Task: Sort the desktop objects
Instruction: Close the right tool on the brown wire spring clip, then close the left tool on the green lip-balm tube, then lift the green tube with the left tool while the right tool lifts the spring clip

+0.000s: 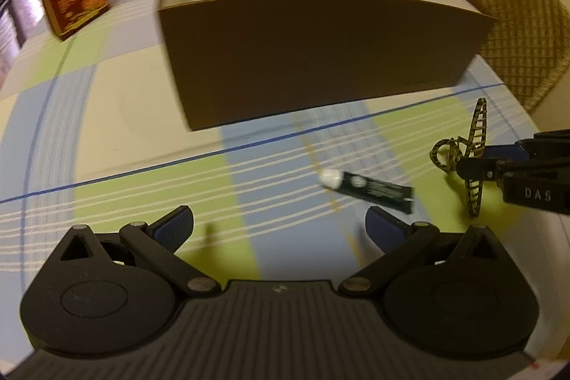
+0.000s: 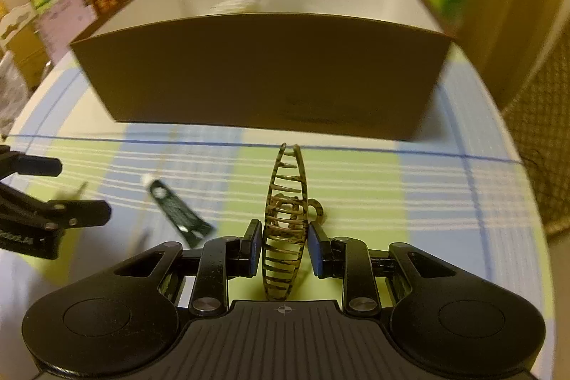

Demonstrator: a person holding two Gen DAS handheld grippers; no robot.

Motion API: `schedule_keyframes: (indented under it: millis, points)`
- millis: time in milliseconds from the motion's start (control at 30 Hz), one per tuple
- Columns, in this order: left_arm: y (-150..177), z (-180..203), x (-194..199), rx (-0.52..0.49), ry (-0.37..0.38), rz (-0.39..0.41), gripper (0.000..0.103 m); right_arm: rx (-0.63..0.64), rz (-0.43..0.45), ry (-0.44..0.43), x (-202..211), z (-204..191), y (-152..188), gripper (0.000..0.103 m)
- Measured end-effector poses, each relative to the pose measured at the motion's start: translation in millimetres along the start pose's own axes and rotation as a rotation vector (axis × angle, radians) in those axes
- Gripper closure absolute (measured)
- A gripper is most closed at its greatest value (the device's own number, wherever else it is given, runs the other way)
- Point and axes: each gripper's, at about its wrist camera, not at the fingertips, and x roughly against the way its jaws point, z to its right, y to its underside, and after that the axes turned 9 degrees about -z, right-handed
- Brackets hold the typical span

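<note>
Two grippers hang over the table (image 2: 356,180). The right gripper (image 2: 284,246) has its pads on both sides of a spotted hair clip (image 2: 285,223); if they touch it, I cannot tell. The clip stands on its edge on a green square. The left gripper (image 1: 279,225) is wide open with nothing in it. A black tube (image 1: 370,189) with a white cap lies flat at its 1 o'clock. A big brown box (image 2: 263,73) sits at 12 o'clock, past the blue line. Something white is inside the box.
</note>
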Motion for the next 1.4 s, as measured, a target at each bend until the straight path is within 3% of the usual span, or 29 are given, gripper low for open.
schedule_keyframes:
  millis: [233, 433, 633, 733, 900, 967, 1033, 1167, 1400]
  points:
    - [-7.4, 32.1, -16.0, -0.125, 0.072, 0.039, 0.002, -0.059, 0.009, 0.018, 7.5, 23.3, 9.4, 0.078]
    - [-12.9, 53.6, -38.8, -0.23, 0.045, 0.024, 0.002, -0.078, 0.015, 0.015, 8.1, 28.8, 10.8, 0.078]
    - [-15.4, 60.4, -51.1, -0.266, 0.031, 0.021, 0.006, -0.101, 0.013, 0.016, 4.5, 34.6, 14.4, 0.078]
    - [-16.0, 62.3, -53.6, -0.267, 0.038, 0.033, 0.007, -0.099, 0.016, 0.015, 4.2, 36.2, 14.6, 0.078]
    - [-12.0, 62.3, -50.3, -0.266, 0.063, 0.05, 0.021, -0.098, 0.017, 0.004, 4.0, 37.3, 13.4, 0.078]
    - [-8.1, 61.3, -47.8, -0.266, 0.063, 0.046, 0.021, -0.094, 0.019, -0.006, 4.3, 38.4, 13.0, 0.077]
    - [-3.7, 59.0, -44.7, -0.261, 0.062, 0.041, 0.021, -0.088, 0.021, -0.012, 5.2, 38.3, 13.1, 0.073]
    - [11.4, 52.0, -35.2, -0.254, 0.056, 0.026, 0.021, -0.06, 0.037, -0.016, 8.4, 35.9, 14.5, 0.055]
    - [37.6, 35.3, -18.4, -0.18, 0.013, -0.003, 0.021, -0.035, 0.037, 0.001, 1.1, 39.7, 12.2, 0.05]
